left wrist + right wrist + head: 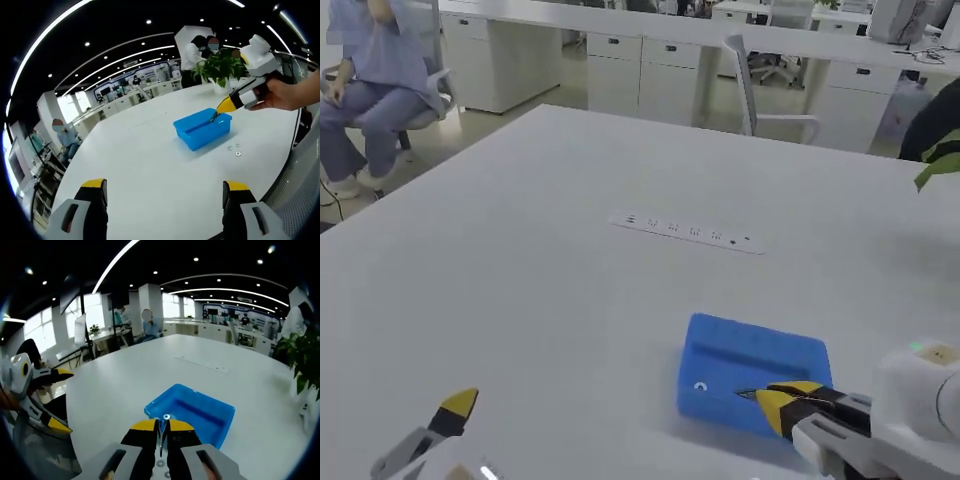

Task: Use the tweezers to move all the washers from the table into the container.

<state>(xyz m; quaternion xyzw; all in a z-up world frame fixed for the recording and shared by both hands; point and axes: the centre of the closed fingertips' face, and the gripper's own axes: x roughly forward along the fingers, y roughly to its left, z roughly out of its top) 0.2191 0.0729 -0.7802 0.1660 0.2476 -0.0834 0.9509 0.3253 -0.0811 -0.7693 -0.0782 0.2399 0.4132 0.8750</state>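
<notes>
Table (520, 280), white, runs beneath both grippers. Plant (222, 65) stands behind the right gripper (162, 426) in the left gripper view.

The blue container (760, 350) sits directly under and ahead of the right gripper, and well ahead of the left gripper (165, 192), off to its right side. The right gripper hangs over the container's near wall (200, 415), carried by a hand (285, 95). Its yellow-tipped jaws are pressed together on the tweezers (161, 440), which stick out forward between them and slant down into the container.

The left gripper hovers low over bare table with its jaws spread wide and nothing between them. From the right gripper's camera it sits far off to the left (57, 399), again with both jaws apart.

A white strip (685, 232) lies flat on the table, well beyond the container as seen from the right gripper.

One washer (700, 387) lies inside the container, just past the tweezers' tip. In the head view a small gap shows between tip and washer; in the right gripper view it sits right at the tip (166, 417), so contact cannot be settled there. Three washers (238, 153) lie loose on the table below the right gripper, just beside the container's outer wall and close together.
</notes>
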